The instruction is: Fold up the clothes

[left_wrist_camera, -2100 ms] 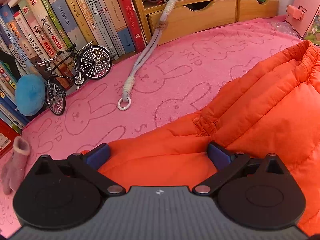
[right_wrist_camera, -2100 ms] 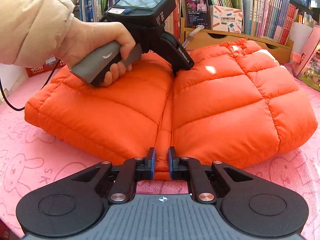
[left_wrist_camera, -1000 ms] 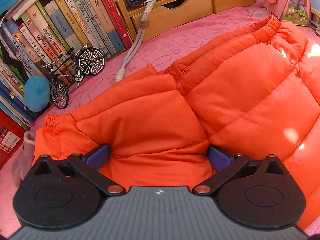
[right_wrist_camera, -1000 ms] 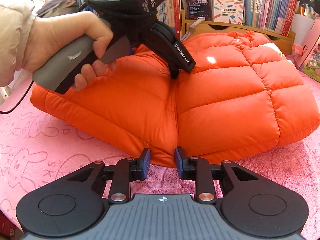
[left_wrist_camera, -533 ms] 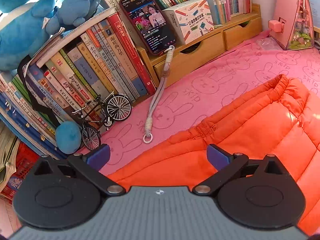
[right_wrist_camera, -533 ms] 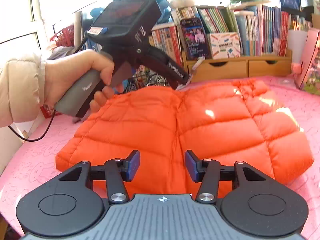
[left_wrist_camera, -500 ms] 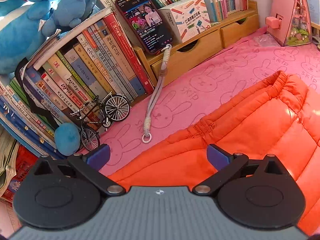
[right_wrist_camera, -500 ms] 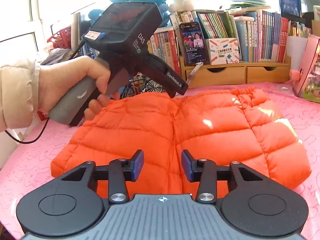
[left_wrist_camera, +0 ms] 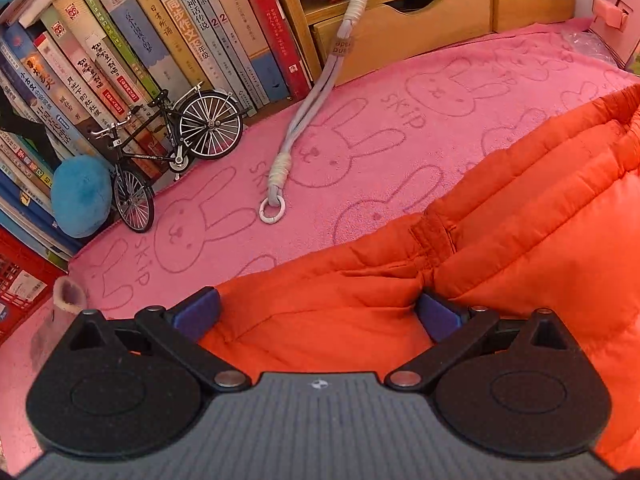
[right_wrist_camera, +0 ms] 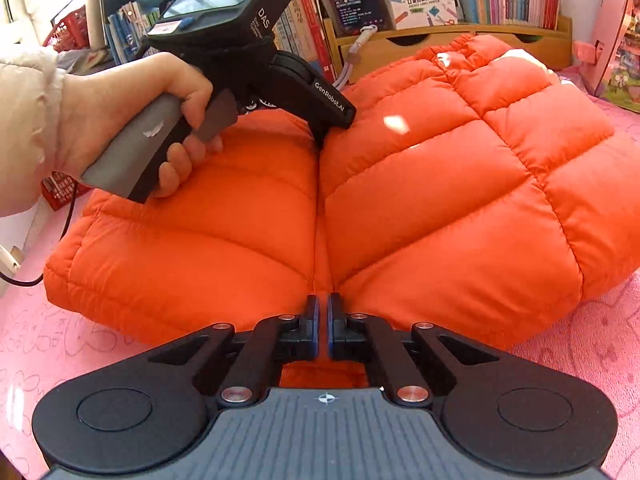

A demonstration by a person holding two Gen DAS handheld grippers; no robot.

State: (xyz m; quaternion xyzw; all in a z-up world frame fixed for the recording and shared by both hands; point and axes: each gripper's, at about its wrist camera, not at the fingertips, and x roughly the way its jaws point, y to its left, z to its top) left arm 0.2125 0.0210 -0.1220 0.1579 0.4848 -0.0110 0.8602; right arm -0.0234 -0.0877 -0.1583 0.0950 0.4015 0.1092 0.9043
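An orange padded garment point(right_wrist_camera: 440, 200) lies spread on the pink rabbit-print cloth point(right_wrist_camera: 580, 340), with its centre seam running away from me. My right gripper point(right_wrist_camera: 323, 320) is shut on the garment's near edge at that seam. A hand point(right_wrist_camera: 120, 120) holds my left gripper point(right_wrist_camera: 326, 136), whose tip presses into the seam at the far side. In the left wrist view the left gripper point(left_wrist_camera: 318, 314) is wide open, and the garment point(left_wrist_camera: 540, 240) bulges between its blue pads point(left_wrist_camera: 196, 312) near the gathered far edge.
Behind the garment stand a row of books point(left_wrist_camera: 160, 40), a model bicycle point(left_wrist_camera: 168, 152), a blue plush ball point(left_wrist_camera: 80, 196) and a wooden drawer unit point(left_wrist_camera: 400, 20). A phone lanyard point(left_wrist_camera: 304, 120) trails onto the cloth point(left_wrist_camera: 360, 140). A pink box point(left_wrist_camera: 612, 20) stands at the far right.
Both grippers have come down from above the garment. The right gripper has gone from open to shut on the near edge. The left gripper, still open, now presses on the far edge.
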